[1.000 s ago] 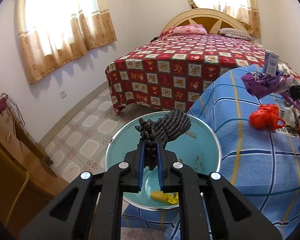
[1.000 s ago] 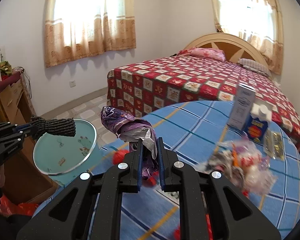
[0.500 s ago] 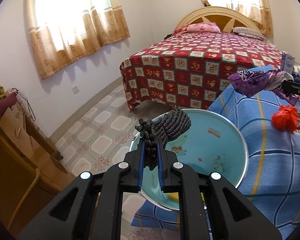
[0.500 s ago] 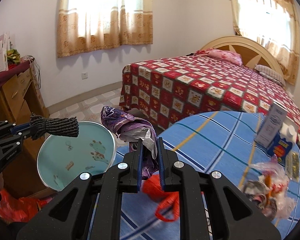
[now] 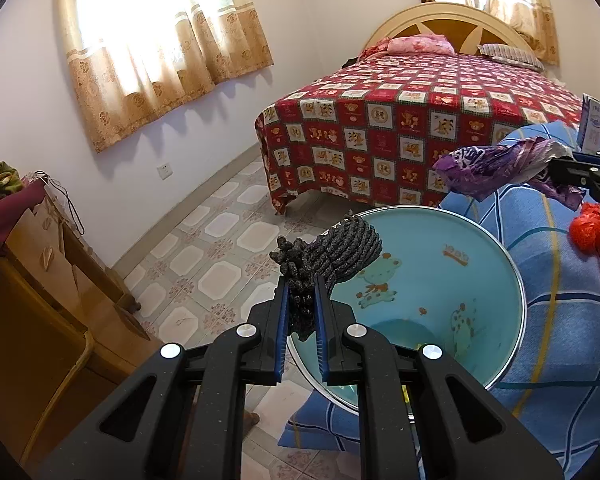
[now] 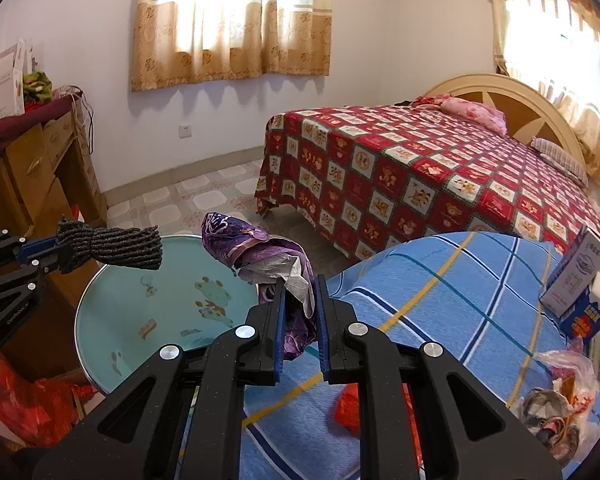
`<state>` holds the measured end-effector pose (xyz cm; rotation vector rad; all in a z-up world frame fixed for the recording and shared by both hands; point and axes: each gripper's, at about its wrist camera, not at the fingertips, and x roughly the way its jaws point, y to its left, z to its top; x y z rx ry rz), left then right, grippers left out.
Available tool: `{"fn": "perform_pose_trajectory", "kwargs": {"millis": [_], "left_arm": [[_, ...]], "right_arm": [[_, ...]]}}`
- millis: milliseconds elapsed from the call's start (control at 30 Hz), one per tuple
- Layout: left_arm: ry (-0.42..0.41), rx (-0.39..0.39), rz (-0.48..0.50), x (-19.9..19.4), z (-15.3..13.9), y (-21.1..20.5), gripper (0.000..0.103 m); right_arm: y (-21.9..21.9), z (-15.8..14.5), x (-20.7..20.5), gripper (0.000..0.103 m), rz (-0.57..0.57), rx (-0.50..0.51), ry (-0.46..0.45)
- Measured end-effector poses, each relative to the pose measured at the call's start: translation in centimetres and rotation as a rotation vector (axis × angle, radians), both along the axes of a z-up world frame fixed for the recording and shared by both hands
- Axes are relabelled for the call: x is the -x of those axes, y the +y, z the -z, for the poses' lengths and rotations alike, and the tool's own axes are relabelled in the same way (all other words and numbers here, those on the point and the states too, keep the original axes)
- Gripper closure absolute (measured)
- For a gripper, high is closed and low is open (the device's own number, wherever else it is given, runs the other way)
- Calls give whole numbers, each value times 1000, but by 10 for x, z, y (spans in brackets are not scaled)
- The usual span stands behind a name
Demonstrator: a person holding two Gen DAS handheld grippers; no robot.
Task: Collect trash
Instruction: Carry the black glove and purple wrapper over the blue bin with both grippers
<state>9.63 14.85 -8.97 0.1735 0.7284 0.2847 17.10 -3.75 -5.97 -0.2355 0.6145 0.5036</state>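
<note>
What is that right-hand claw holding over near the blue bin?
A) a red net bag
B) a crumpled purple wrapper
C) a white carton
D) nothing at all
B: the right gripper is shut on a crumpled purple wrapper, held beside the light-blue bin, while the red net bag and white carton sit on the blue blanket.
</note>
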Motion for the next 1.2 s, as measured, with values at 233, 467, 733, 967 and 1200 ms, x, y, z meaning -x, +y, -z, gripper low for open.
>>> {"fn": "perform_pose_trajectory", "kwargs": {"millis": [233,467,733,967,1200], "left_arm": [[2,0,-2,0,0,1,91],[4,1,-1,-1,0,1,91],[4,2,-1,-1,1,2,91],[4,2,-1,-1,0,2,91],[4,2,-1,-1,0,2,91]], "right_arm": [[8,6,-1,89,-14,20,8],[10,6,-2,89,-21,25,8],[13,6,1,89,-28,29,5],[16,6,4,89,-36,34,2],[17,6,5,89,-36,35,1]]}}
